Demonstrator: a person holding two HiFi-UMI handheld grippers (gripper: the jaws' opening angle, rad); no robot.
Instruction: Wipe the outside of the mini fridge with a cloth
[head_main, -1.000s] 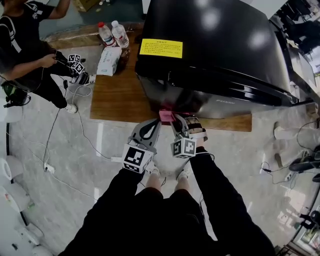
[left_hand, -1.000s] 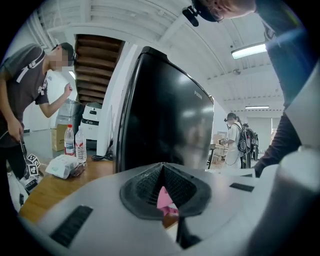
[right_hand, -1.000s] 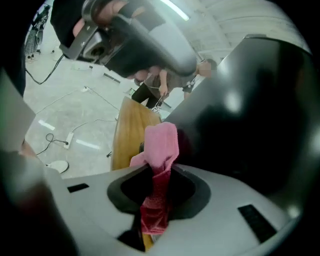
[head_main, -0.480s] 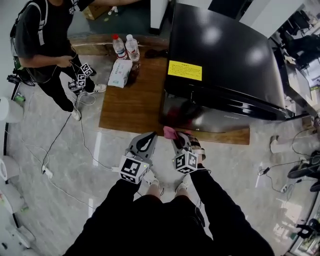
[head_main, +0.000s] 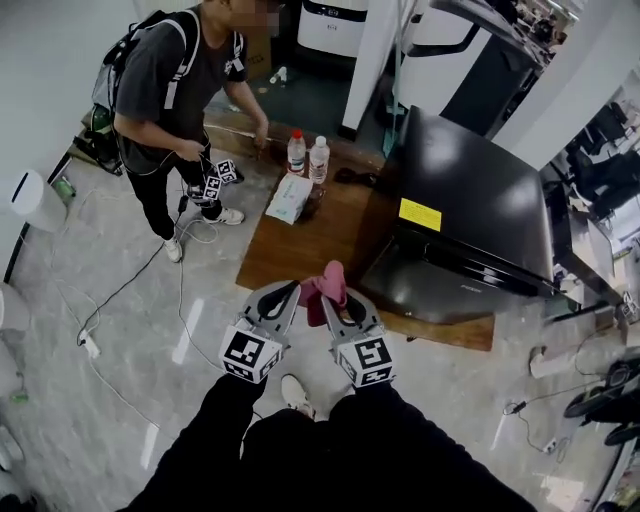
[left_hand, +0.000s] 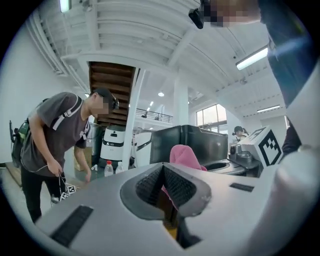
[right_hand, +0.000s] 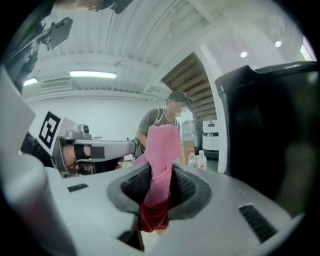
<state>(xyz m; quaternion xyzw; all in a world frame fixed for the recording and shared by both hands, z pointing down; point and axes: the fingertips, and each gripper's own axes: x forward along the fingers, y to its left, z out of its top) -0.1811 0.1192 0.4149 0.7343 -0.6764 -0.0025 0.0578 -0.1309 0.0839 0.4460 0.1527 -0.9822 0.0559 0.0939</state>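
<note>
1. Right tool (head_main: 337, 303), lower centre of the head view: jaws pressed onto the pink cloth (right_hand: 162, 150). The cloth's free end stands up above the tips, and a darker bunch sits low in the grip.
2. Left tool (head_main: 284, 294), just beside it: jaws pressed together with nothing between them. The pink seen there is the cloth behind.
3. Neither tool is at the mini fridge (head_main: 470, 195), so no wiping contact yet. The fridge is black and stands right of centre, on the right part of the low wooden worktop (head_main: 310, 240).
4. To do it well, probably bring the loose end flat against the fridge's near face below the yellow label (head_main: 421, 214). Press with cloth only, not bare jaw tips.
5. Use long overlapping strokes on the sides and top. The glossy black likely shows streaks.
6. Keep the left tool away from the cloth, or use it to steady the fridge if it shifts.
7. Farther, at upper centre, are two water bottles (head_main: 308, 153) and a tissue pack (head_main: 289, 198). A person (head_main: 175, 90) bends at upper left. Keep strokes clear of them.
</note>
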